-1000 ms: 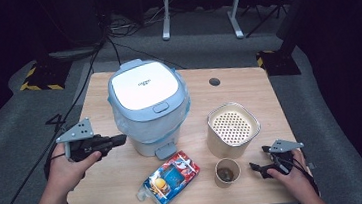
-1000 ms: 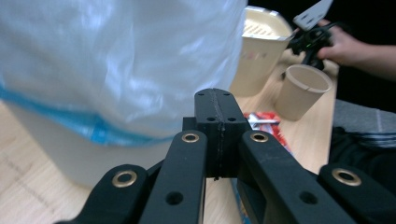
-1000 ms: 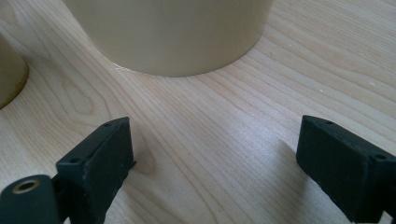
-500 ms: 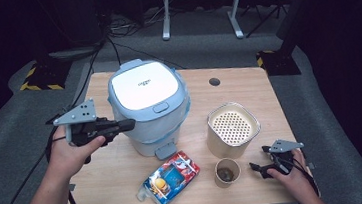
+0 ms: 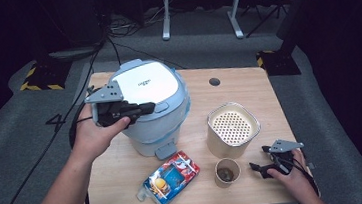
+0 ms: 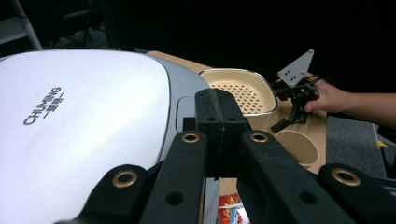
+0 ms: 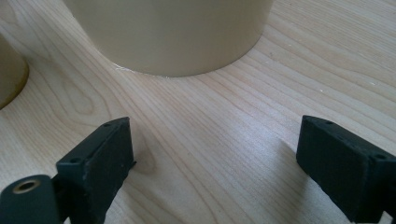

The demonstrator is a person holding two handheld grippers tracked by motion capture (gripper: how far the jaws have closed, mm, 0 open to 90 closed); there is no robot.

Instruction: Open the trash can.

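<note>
I see the wooden surface [image 5: 125, 172] first, and on its left half the biggest thing on it, the rice cooker [image 5: 151, 105], white lid down, pale blue body. My left claw [image 5: 145, 108] hovers just above the front edge of that lid, close to the latch button, its jaws clenched pad to pad with nothing between them; in the left gripper view the two pads meet in one block over the grey rim of the lid. To the right of the cooker stands the cream container [image 5: 233, 129] with its perforated insert, well apart from the cooker. In front of the cooker lies a red and blue snack packet [image 5: 170, 178], flat, near the front edge. Right of it sits a small paper cup [image 5: 227, 172], just beside the cream container. My right claw [image 5: 259, 167] rests low on the surface at the right front corner, jaws released and wide, bare wood between them, pointing at the container's base.
</note>
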